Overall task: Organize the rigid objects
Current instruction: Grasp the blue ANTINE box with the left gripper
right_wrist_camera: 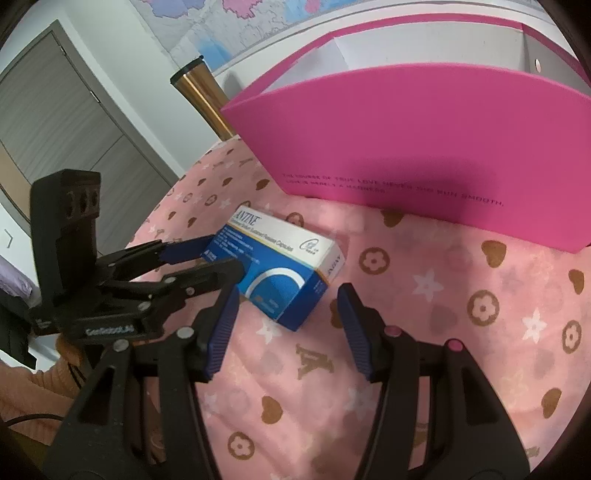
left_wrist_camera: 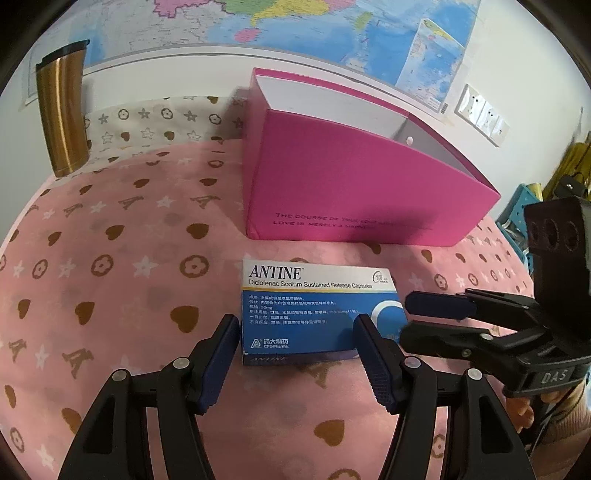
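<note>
1. The left gripper [left_wrist_camera: 295, 332] hangs low over the pink patterned tablecloth [left_wrist_camera: 122, 295], its two blue-padded fingers spread apart with nothing pinched between them.
2. The ANTINE medicine box [left_wrist_camera: 314, 314] lies flat on the cloth just ahead of that claw; the left finger sits beside the box's near left corner, while the right finger overlaps the box's right part in this view. Whether either pad touches the carton I cannot tell.
3. The right gripper [right_wrist_camera: 288, 321] is spread as well, holding nothing; the same medicine box [right_wrist_camera: 284, 273] lies just in front of its gap, turned at an angle, one corner pointing between the fingers.
4. In the left wrist view, the right gripper [left_wrist_camera: 406, 317] comes in from the right side, its tips at the box's right end. In the right wrist view, the left gripper [right_wrist_camera: 221, 254] comes in from the left, tips at the box's left end.
5. Beyond the box, further from both claws, stands an open pink gift box [left_wrist_camera: 351, 184] with a white interior and a line of small lettering along its front wall.
6. Far off to the left claw's left, a gold travel tumbler [left_wrist_camera: 62, 110] with a black lid stands upright near the wall.
7. A wall map [left_wrist_camera: 295, 22] hangs behind it all.
8. An orange-pink sleeve [right_wrist_camera: 33, 395] shows under the left gripper in the right wrist view.
</note>
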A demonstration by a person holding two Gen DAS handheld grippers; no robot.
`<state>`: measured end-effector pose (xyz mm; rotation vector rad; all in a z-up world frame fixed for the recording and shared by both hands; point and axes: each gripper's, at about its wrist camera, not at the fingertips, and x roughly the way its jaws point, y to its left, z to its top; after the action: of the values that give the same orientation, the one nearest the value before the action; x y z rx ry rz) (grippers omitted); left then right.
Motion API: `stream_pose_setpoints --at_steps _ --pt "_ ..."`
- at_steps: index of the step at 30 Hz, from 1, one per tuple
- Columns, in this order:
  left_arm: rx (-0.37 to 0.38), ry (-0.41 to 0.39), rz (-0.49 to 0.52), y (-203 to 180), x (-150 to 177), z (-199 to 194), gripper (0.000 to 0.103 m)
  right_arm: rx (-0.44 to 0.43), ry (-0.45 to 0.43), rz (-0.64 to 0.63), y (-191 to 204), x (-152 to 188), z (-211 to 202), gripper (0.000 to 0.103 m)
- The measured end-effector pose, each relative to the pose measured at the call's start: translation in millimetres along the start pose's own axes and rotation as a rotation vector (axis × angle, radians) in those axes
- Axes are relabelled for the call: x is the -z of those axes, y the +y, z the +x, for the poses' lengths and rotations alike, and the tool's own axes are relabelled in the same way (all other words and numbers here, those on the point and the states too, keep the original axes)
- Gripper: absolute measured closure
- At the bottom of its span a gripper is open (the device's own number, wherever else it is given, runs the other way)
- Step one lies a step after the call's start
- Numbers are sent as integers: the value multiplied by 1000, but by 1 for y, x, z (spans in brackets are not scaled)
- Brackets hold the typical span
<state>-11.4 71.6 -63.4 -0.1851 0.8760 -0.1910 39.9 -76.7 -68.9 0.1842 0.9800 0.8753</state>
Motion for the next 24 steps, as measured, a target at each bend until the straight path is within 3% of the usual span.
stream_pose_setpoints --at_steps 24 --pt "38 18 34 -10 4 -2 44 19 4 31 -9 -1 3 52"
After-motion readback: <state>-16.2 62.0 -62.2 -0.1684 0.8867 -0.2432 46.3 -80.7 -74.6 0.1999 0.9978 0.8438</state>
